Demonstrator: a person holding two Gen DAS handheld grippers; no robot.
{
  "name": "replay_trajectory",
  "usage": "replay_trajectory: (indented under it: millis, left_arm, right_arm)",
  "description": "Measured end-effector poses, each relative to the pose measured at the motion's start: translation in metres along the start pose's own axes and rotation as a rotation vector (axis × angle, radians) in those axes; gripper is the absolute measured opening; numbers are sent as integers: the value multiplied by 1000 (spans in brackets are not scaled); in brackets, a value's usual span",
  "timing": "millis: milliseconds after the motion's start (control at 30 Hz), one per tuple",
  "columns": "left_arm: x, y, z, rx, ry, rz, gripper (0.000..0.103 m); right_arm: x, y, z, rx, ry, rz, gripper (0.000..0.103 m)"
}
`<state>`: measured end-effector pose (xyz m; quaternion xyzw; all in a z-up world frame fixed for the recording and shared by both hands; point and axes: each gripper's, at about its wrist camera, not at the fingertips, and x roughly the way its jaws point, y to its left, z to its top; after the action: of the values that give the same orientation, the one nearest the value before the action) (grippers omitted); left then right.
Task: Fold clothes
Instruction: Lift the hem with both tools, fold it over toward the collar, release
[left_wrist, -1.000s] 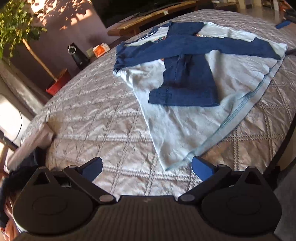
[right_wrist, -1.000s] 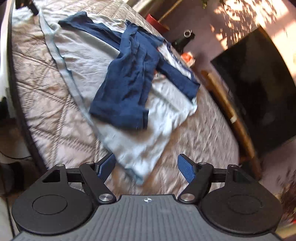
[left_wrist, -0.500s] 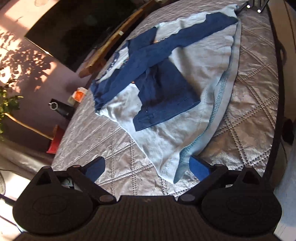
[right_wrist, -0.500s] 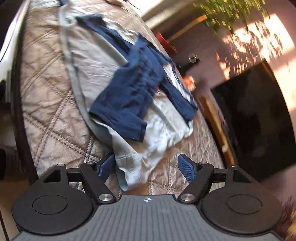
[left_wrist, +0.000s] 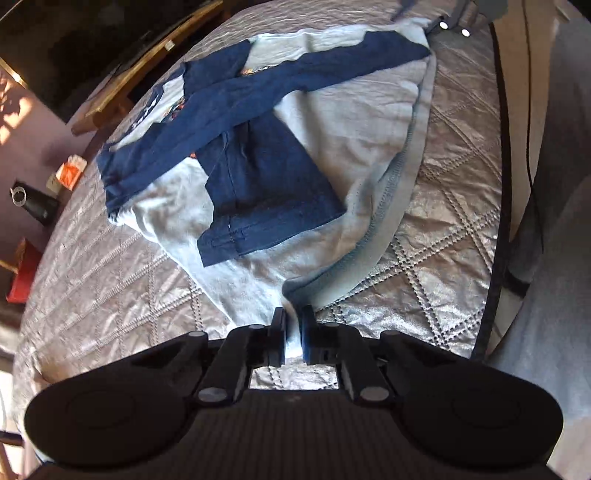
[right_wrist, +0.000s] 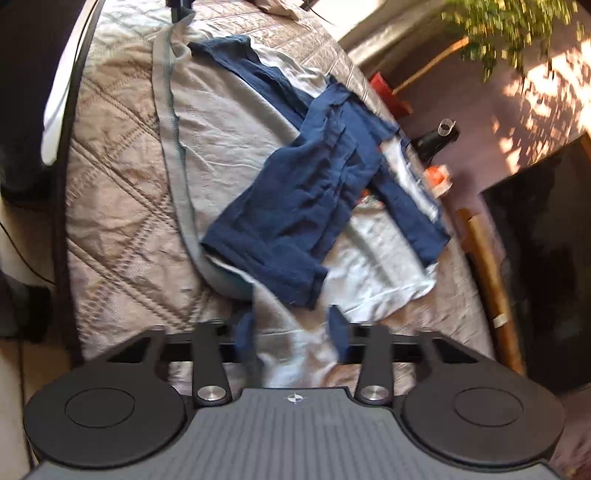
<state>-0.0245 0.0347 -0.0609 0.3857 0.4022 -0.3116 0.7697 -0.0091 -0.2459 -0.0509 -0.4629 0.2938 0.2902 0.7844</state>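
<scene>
A light grey shirt (left_wrist: 351, 122) with navy sleeves (left_wrist: 266, 192) folded across its body lies flat on the quilted bed (left_wrist: 110, 277). My left gripper (left_wrist: 293, 325) is shut on the shirt's near hem corner, and the cloth bunches up between the pads. In the right wrist view the same shirt (right_wrist: 229, 140) runs away from me. My right gripper (right_wrist: 291, 332) sits over the other hem corner. Its jaws are closing, with grey cloth between them and a gap still visible beside each pad.
Beyond the bed's far side stand a black bottle (left_wrist: 35, 203), an orange packet (left_wrist: 70, 171), a wooden bench (left_wrist: 147, 62) and a dark screen (right_wrist: 546, 258). A plant (right_wrist: 509, 29) hangs at the top right. The bed's dark edge (left_wrist: 495, 229) runs close by the hem.
Both grippers rolled and settled onto the shirt's hem corners. The left jaws went from wide open to shut on the cloth; the right jaws have narrowed around the cloth.
</scene>
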Motion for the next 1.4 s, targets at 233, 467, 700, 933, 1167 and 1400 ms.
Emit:
replay_trajectory:
  millis: [233,467,700,933,1167,1400]
  left_arm:
    - [-10,12,-8,-225,-42,75,2]
    - [-37,13,-9,-371,-110,134,2]
    - [-66,1,-24,-536,-133,184,2]
    - [-105,29,-16,-679,-236,182,2]
    - [-52,147,42,-713,-312,215,3]
    - [55,194,82,-697,-136,275,3]
  right_arm:
    - [-15,-25,2,276,-10,44,4]
    - [-28,-37,1,444,-33,37,4]
    - [-50,-21,2,520,-33,58,4]
    - [-61,-48,15,553,-57,48,4]
    - [0,-163,37,593,-78,15,4]
    - [122,-225,29,690,55,21,7]
